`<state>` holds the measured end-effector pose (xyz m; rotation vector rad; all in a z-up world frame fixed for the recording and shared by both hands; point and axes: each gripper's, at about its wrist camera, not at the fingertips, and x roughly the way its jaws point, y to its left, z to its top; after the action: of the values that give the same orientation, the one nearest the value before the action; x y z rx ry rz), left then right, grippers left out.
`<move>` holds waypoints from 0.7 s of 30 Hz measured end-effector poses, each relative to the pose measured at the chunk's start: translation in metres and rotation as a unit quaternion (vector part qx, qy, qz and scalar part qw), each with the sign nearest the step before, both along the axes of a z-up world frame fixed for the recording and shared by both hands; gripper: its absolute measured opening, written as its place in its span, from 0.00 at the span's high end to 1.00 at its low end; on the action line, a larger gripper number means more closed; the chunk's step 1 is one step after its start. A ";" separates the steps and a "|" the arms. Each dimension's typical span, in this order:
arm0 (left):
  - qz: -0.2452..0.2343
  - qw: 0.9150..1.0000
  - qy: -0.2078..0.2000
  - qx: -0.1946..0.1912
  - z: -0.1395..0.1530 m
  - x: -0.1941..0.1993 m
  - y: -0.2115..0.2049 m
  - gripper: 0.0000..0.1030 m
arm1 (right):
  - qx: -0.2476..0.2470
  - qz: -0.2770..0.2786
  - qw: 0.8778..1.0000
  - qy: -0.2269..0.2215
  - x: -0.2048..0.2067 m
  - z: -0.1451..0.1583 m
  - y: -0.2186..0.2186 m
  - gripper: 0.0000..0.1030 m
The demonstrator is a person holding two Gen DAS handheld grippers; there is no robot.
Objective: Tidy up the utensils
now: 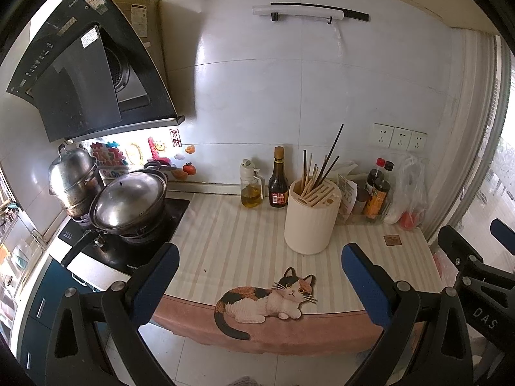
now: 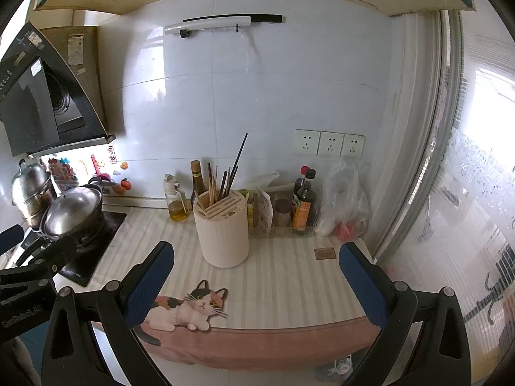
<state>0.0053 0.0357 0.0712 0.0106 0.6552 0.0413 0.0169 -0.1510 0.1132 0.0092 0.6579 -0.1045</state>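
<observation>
Chopsticks (image 1: 317,170) stand in the utensil holder (image 1: 310,218), tips up, leaning right. Bare striped surface (image 1: 231,241) lies before it. Left gripper (image 1: 260,284) and right gripper (image 2: 257,284) gape wide, empty.

Left gripper (image 1: 260,284): its 2 blue-padded fingers (image 1: 154,284) spread wide at 9 and 3 o'clock, nothing between them, raised off the worktop. Right gripper (image 2: 256,284): 2 fingers (image 2: 363,284) likewise parted wide and empty. Each gripper's black frame enters the other's view, the right at 3 o'clock, the left at 9 o'clock.
</observation>
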 end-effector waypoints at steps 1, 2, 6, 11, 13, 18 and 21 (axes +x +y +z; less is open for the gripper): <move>-0.001 1.000 0.000 -0.001 0.000 0.000 0.000 0.00 | 0.001 0.000 1.000 0.000 0.000 0.000 0.000 0.00; -0.001 1.000 0.000 -0.001 0.000 0.000 0.000 0.00 | 0.000 0.000 1.000 0.000 0.000 0.000 0.000 0.00; 0.000 1.000 0.001 0.001 -0.002 0.000 0.001 0.00 | 0.000 0.000 1.000 0.000 0.000 0.000 0.000 0.00; 0.000 1.000 0.003 0.000 -0.005 0.001 0.004 0.00 | -0.001 0.000 1.000 0.000 -0.001 -0.001 0.000 0.00; -0.001 1.000 0.004 -0.001 -0.005 0.002 0.005 0.00 | 0.000 0.001 1.000 0.000 0.000 -0.001 0.000 0.00; -0.001 1.000 0.004 -0.001 -0.005 0.002 0.005 0.00 | -0.001 0.001 1.000 0.000 0.000 0.000 0.000 0.00; 0.000 1.000 0.004 -0.001 -0.006 0.001 0.006 0.00 | 0.000 0.001 1.000 0.000 0.001 -0.001 -0.001 0.00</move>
<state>0.0068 0.0413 0.0654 0.0080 0.6629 0.0414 0.0180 -0.1521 0.1126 0.0076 0.6581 -0.1024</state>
